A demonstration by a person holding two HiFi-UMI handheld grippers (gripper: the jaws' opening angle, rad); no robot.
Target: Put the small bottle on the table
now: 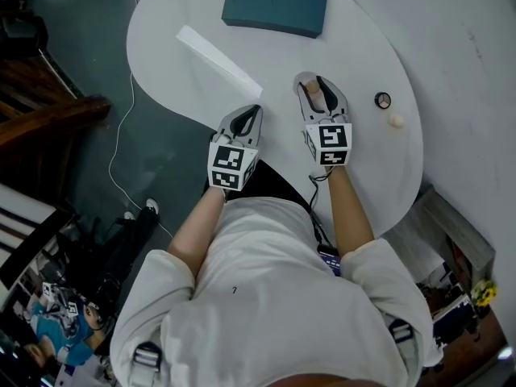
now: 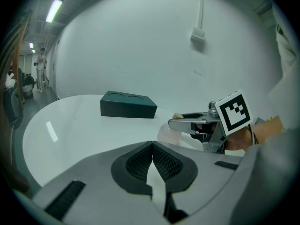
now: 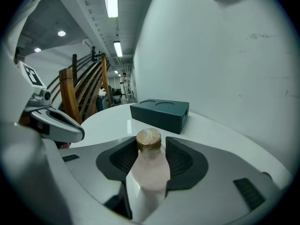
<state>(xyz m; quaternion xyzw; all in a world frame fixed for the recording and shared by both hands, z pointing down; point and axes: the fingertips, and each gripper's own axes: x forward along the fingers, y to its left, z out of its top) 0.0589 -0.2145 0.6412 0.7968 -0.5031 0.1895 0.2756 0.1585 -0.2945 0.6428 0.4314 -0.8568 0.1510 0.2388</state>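
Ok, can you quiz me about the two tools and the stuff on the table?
1. True or false: the left tool is shut with nothing in it.
2. The small bottle stands between the jaws of: A) the left tool, B) the right tool, C) neither.
3. Fill in: the dark box has ___ round hollows on its top.

Key: 1 true; 2 B; 3 two.
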